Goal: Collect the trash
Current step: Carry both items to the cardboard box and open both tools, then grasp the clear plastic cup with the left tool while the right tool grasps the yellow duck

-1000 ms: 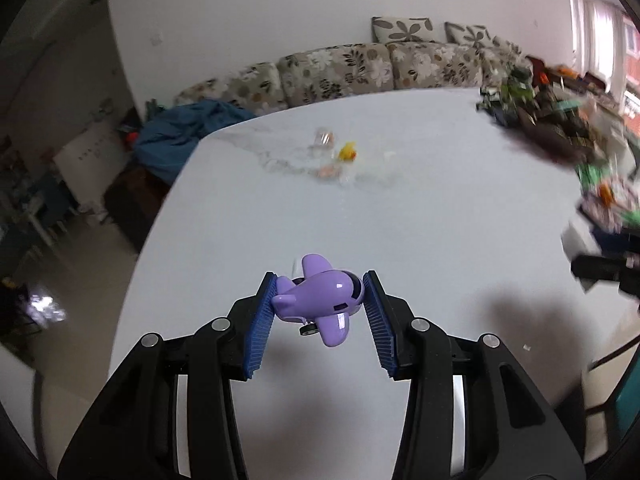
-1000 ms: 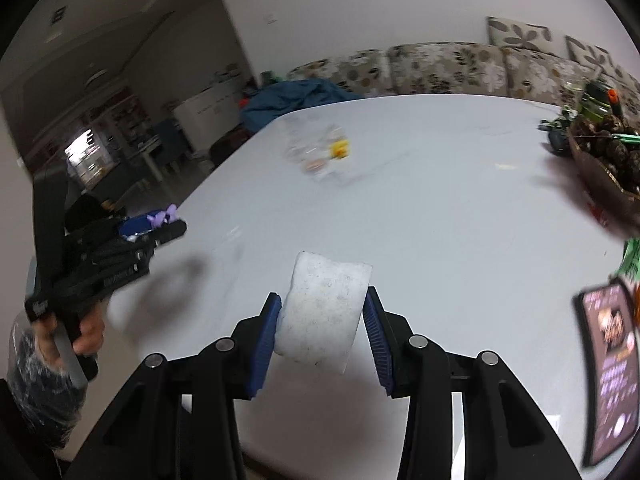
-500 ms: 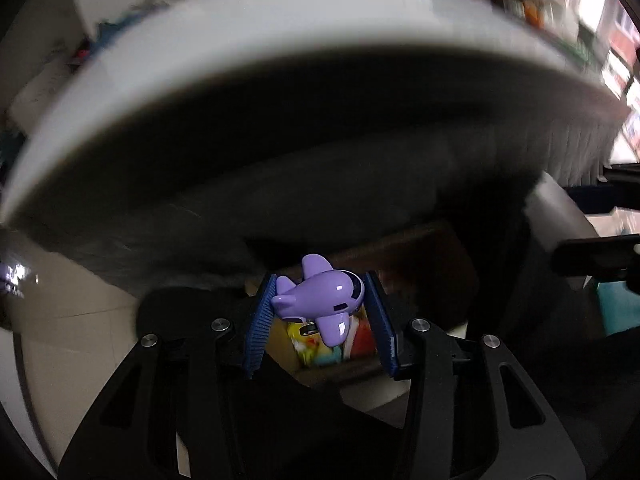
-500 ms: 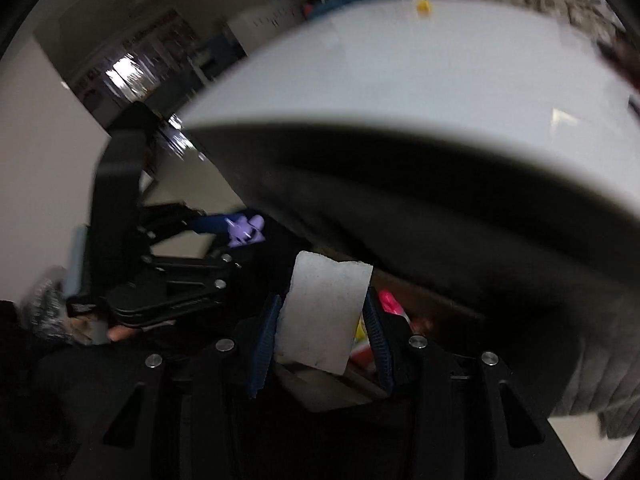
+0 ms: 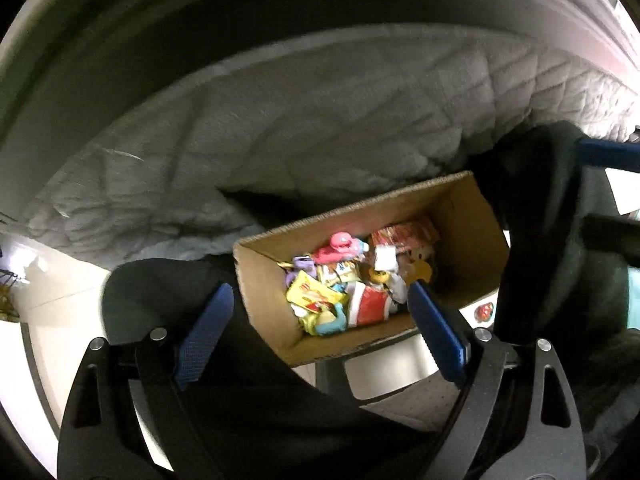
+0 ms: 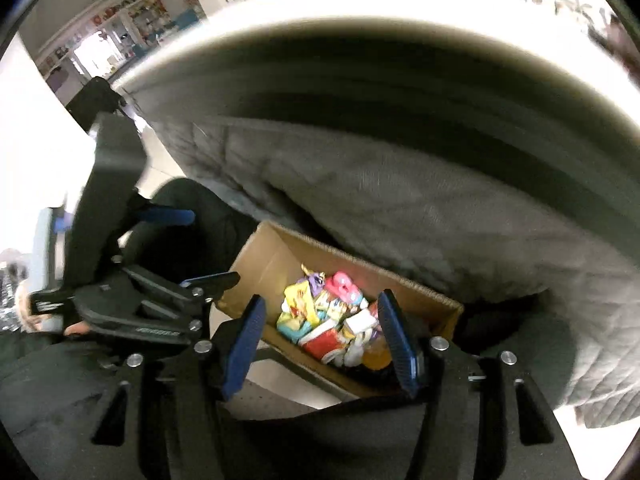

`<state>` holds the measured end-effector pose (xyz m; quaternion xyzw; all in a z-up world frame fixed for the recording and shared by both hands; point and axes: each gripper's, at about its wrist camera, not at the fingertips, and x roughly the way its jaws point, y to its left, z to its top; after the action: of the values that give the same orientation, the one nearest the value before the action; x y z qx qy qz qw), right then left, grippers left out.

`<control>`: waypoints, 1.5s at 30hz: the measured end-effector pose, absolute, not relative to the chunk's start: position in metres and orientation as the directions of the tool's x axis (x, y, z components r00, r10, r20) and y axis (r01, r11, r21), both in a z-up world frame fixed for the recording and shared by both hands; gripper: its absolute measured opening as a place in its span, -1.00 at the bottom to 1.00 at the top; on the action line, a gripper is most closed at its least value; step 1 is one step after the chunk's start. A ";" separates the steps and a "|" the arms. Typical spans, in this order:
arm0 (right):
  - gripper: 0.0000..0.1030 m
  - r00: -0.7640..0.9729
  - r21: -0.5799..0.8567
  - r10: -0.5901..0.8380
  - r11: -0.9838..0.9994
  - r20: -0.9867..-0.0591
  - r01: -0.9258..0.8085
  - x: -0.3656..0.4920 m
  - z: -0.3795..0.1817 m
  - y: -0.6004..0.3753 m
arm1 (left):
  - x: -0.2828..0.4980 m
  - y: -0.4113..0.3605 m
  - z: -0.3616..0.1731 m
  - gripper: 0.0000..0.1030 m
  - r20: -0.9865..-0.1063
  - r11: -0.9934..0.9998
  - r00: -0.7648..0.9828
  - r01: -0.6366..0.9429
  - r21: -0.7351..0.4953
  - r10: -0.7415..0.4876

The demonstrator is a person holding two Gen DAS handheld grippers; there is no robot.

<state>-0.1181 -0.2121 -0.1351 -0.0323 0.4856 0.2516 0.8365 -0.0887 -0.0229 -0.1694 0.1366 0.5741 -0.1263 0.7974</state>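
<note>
A: Now the cardboard box (image 5: pixel 464 216) takes centre stage, sitting low under the table edge (image 6: pixel 360 28), heaped with bright wrappers, and a purple toy plane (image 5: pixel 302 263) lies near its far left corner beside a pink toy (image 5: pixel 340 245).

B: And that plane was clamped in the left gripper (image 5: pixel 316 332) a second ago! Its jaws are opening wide with nothing between the blue pads, only the box interior below.

A: Same story on the right gripper (image 6: pixel 320 340): jaws opening, gap empty, while half a second back a white sponge filled it. A white block (image 6: pixel 360 322) sits on the heap; I'd judge that's it, though I can't be sure.

B: So both pieces look dropped, and this round of collecting seems done.

A: Room to move?

B: Tight. A quilted grey cover (image 5: pixel 320 120) hangs just behind the box's far wall, the tabletop looms above, and the person's dark trousers (image 5: pixel 168 280) flank the box on the left. The grippers sit close together, so straight up and back looks safest.
</note>
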 end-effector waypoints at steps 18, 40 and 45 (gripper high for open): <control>0.29 0.670 0.056 0.275 0.942 -0.689 -0.330 0.312 0.003 -0.174 | 0.042 0.042 0.033 0.77 -0.750 0.985 0.649 0.172 -0.022 -0.130; -0.44 0.668 0.042 0.212 0.964 -0.714 -0.262 0.277 -0.002 -0.260 | 0.342 -0.035 -0.017 0.41 -0.828 0.998 0.561 0.051 0.029 -0.004; -0.43 0.699 0.054 0.235 0.961 -0.676 -0.270 0.186 0.019 -0.285 | 0.332 -0.036 -0.015 -0.14 -0.826 0.999 0.562 0.041 -0.033 -0.051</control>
<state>0.1863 -0.2852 0.0187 -0.0244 0.3631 0.1369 0.9213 0.3316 -0.0365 -0.0148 -0.0051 0.4672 -0.0262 0.8837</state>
